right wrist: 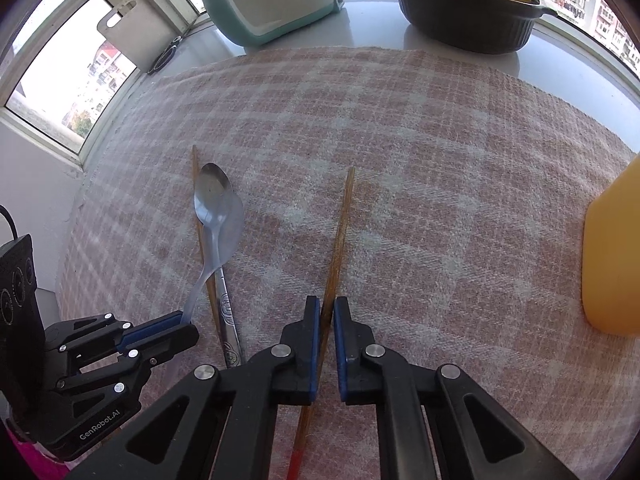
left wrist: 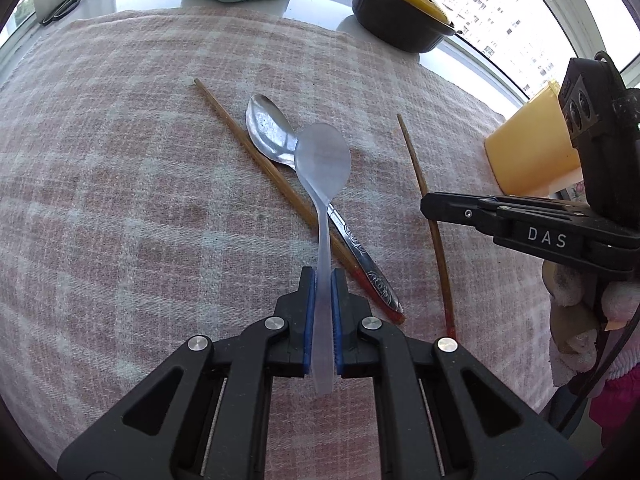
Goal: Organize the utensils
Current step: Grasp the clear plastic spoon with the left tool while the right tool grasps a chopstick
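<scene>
1. My left gripper (left wrist: 323,280) pinches the clear plastic spoon (left wrist: 322,160) by its handle.
2. My right gripper (right wrist: 327,312) squeezes one chopstick (right wrist: 340,236) (red end near me).
3. Farther out, the metal spoon (left wrist: 272,130) lies across another chopstick (left wrist: 240,136) on the checked cloth (left wrist: 120,160).

Yellow-lidded black pot (left wrist: 404,12), teal container (right wrist: 272,0), scissors (left wrist: 66,4).

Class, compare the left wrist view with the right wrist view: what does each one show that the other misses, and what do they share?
Only the left wrist view shows the scissors on the sill and the left gripper head-on, shut on the plastic spoon. Only the right wrist view shows the white cutting board and the right gripper head-on, shut on a chopstick. Both show the metal spoon, the other chopstick, the checked cloth and the yellow-lidded pot.
</scene>
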Demonstrator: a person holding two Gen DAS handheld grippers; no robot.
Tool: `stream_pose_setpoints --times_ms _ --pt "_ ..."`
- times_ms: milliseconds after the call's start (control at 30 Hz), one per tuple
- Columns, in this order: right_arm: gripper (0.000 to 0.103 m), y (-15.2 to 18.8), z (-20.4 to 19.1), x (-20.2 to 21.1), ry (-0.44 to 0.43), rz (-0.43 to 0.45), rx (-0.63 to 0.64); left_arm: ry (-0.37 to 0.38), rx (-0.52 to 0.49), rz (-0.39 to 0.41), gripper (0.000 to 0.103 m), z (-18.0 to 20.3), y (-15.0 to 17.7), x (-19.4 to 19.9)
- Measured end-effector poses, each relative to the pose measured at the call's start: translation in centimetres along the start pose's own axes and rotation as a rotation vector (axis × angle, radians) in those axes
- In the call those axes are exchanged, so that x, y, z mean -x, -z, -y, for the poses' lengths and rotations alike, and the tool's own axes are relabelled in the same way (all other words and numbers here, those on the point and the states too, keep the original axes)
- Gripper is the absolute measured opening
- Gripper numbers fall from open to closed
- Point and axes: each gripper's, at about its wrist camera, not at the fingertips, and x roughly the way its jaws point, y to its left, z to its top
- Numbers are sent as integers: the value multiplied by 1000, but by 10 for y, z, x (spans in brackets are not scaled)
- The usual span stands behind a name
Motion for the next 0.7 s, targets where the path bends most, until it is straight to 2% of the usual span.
stream_pose_setpoints --times_ms 300,467,700 --pt "4 12 5 33 -7 71 -1 36 25 50 5 3 -7 12" --pt "4 14 4 40 -5 85 4 -7 -16 9 5 7 -8 -2" --pt "3 20 1 41 -10 85 8 -46 -74 -20 5 6 7 3"
